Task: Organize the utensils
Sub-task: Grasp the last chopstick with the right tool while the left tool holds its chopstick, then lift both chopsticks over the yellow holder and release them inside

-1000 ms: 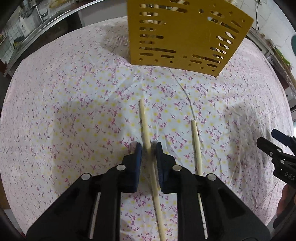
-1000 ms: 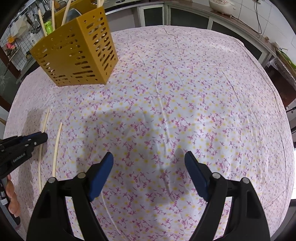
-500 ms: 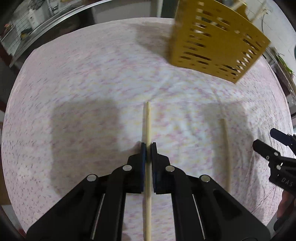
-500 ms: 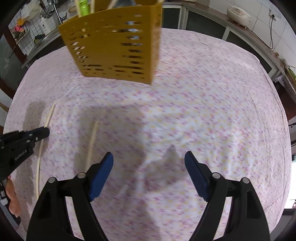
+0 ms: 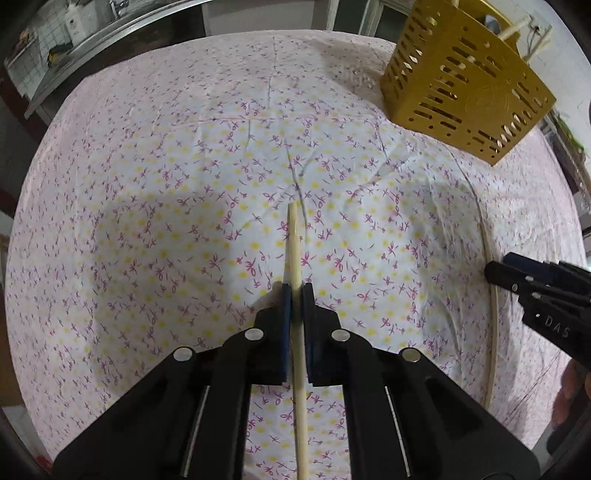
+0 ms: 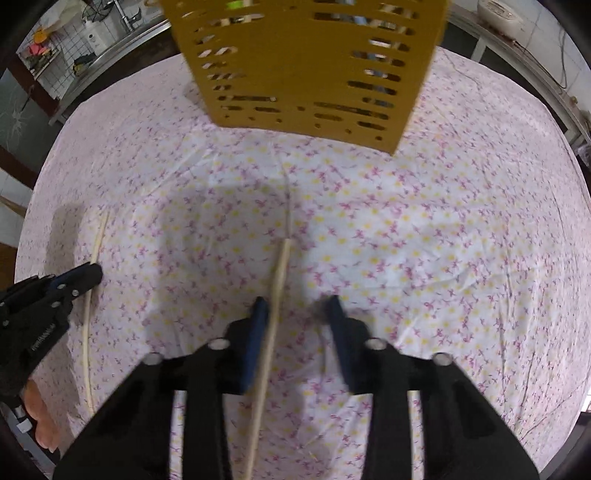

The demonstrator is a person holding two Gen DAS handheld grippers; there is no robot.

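Note:
My left gripper (image 5: 296, 295) is shut on a pale wooden chopstick (image 5: 294, 251) that points forward over the flowered tablecloth; it also shows at the left of the right wrist view (image 6: 79, 275). My right gripper (image 6: 297, 306) is open, with a second chopstick (image 6: 277, 280) lying between its fingers, close to the left pad (image 6: 258, 317). That chopstick shows at the right of the left wrist view (image 5: 489, 280), beside the right gripper (image 5: 517, 273). A yellow slotted utensil holder (image 6: 306, 66) with utensils in it stands ahead, seen also in the left wrist view (image 5: 465, 85).
The round table carries a white cloth with pink and yellow flowers (image 5: 166, 221). A counter with kitchen items (image 6: 74, 55) runs behind it on the left. A rice cooker (image 6: 495, 9) sits on a ledge at the back right.
My left gripper closed on the chopstick and turned left with it. My right gripper swung left toward the second chopstick, which now lies between its narrowing fingers; the holder now fills its upper view.

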